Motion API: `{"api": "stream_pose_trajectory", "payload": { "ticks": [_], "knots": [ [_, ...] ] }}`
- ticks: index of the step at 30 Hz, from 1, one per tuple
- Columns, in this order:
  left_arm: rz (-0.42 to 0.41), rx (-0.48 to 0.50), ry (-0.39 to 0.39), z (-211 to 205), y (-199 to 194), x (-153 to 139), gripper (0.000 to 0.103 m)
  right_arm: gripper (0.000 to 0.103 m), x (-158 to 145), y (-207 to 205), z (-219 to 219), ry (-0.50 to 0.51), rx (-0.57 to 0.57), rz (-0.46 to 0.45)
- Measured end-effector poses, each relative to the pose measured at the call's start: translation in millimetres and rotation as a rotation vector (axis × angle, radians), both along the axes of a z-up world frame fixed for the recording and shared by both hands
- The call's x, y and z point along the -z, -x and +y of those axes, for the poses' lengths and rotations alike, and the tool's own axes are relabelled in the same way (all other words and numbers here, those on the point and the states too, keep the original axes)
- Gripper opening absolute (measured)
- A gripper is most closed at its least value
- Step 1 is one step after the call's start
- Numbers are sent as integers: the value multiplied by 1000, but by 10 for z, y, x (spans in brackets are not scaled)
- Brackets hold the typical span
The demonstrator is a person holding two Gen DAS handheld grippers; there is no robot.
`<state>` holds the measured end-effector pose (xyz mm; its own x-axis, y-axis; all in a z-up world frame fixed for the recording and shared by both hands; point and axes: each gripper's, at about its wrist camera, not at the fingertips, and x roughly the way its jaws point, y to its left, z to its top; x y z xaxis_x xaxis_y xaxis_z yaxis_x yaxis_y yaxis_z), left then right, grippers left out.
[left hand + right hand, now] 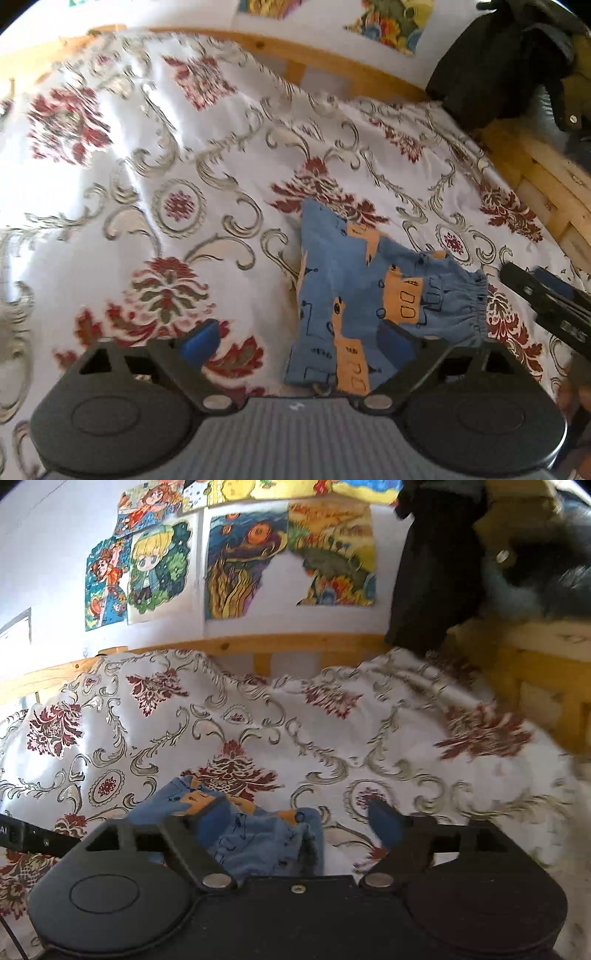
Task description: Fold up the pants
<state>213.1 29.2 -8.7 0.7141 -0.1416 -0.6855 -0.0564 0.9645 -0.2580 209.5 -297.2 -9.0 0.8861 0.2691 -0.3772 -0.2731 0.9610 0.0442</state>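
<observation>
**Inspector:** Location of the garment?

**Assistant:** The blue pants (364, 291) with orange print lie on the bed, on a white bedspread (147, 155) patterned with red flowers and grey scrolls. They are loosely folded and creased. In the left wrist view the elastic waistband points right and the leg end points away, toward the wooden bed rail (332, 70).

**Inspector:** Left tool?

**Assistant:** The left tool (299, 336) is spread wide and holds nothing. Its right blue pad overlaps the pants in the view; the left pad is over bare bedspread. Whether either touches the cloth, I cannot tell.

**Inspector:** Right tool?

**Assistant:** The right tool (291, 819) is also spread wide and empty. The pants (255, 834) lie between its fingers, toward the left one. In the left wrist view it shows near the waistband, at the right edge.

**Inspector:** Surroundings?

**Assistant:** Coloured drawings (236, 561) are stuck on the wall above the rail. A dark garment (436, 565) hangs at the bed's far right corner.
</observation>
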Motion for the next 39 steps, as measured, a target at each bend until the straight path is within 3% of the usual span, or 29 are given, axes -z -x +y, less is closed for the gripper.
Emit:
{"api": "stream_pose_trajectory", "payload": {
  "ticks": [2, 4, 11, 18, 39],
  "knots": [
    [-29, -32, -32, -27, 147, -67, 103, 100, -84, 165, -12, 3, 14, -8],
    [-57, -46, -63, -48, 309, -124, 103, 102, -171, 373, -19, 1, 28, -11],
    [-98, -5, -192, -183, 830, -179, 103, 102, -304, 1051, 36, 14, 70, 26],
    [-154, 74, -253, -273, 1202, -147, 103, 102, -183, 1554, 90, 50, 92, 121],
    [-160, 95, -238, -271, 1256, -142, 103, 102, -150, 1590, 108, 50, 94, 137]
  ]
}}
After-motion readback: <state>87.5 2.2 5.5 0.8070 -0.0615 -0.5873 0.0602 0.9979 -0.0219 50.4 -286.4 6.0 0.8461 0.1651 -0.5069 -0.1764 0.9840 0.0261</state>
